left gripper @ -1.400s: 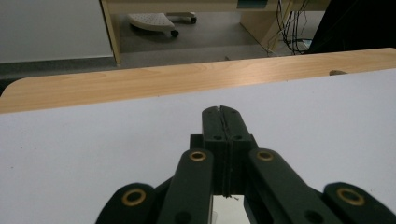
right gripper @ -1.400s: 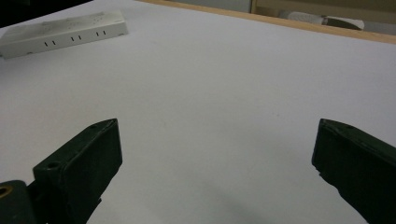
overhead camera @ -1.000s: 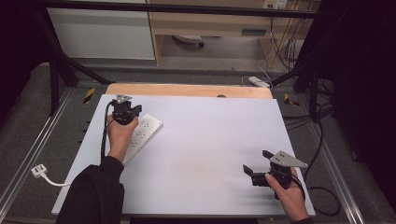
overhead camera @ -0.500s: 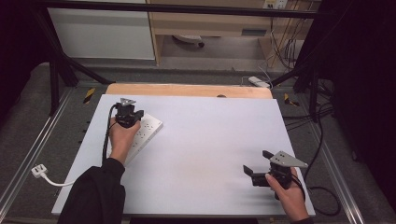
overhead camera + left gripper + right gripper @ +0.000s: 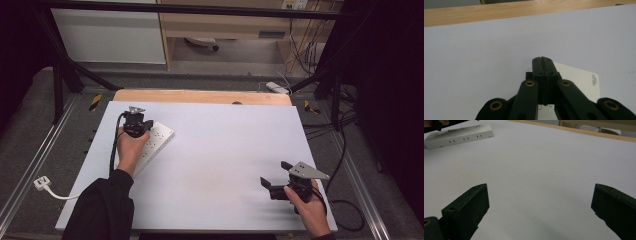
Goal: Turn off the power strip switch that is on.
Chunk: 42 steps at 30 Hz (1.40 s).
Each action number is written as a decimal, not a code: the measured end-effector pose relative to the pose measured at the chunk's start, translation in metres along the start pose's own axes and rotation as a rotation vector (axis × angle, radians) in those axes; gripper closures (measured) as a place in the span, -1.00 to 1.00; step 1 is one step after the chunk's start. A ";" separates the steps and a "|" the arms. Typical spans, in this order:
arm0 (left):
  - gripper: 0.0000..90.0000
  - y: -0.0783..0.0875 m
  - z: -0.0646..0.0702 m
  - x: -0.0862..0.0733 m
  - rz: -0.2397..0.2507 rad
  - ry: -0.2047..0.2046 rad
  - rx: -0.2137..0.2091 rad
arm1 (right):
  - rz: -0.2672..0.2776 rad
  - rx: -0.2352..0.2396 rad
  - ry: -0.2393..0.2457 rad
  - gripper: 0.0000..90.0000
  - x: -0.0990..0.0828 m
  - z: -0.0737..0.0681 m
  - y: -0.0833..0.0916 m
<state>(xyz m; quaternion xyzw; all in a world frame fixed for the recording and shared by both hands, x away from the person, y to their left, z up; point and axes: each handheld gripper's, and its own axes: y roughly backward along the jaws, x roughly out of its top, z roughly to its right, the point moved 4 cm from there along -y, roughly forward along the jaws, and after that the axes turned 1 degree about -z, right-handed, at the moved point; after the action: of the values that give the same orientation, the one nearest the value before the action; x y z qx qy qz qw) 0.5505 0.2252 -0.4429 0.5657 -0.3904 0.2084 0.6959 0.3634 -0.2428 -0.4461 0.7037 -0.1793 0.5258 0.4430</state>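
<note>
On the white table (image 5: 215,150), white power strip (image 5: 152,142) lying at its left side, left gripper (image 5: 136,121) above the strip's far end with jaws pressed together on nothing, right gripper (image 5: 272,181) near the right front edge, jaws spread wide over bare surface

a: what's ahead of the right hand-held gripper (image 5: 540,202)?
b: bare white tabletop (image 5: 544,162); the jaws stand wide apart with nothing between them.
a: anything farther off?
b: a white power strip (image 5: 459,136) lies at the far left, by the wooden edge (image 5: 574,130).
</note>
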 end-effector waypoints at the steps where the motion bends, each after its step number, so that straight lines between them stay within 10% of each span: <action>1: 1.00 0.000 0.000 0.000 -0.001 -0.001 -0.002 | 0.000 0.000 0.001 -0.96 0.000 0.000 0.000; 42: 1.00 -0.008 0.000 -0.008 -0.034 -0.005 0.002 | -0.004 0.004 0.001 -0.96 0.000 0.000 0.000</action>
<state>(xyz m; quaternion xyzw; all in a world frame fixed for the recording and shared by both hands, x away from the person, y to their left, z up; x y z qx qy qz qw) 0.5519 0.2245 -0.4538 0.5735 -0.3821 0.1955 0.6977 0.3633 -0.2430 -0.4462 0.7046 -0.1766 0.5256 0.4428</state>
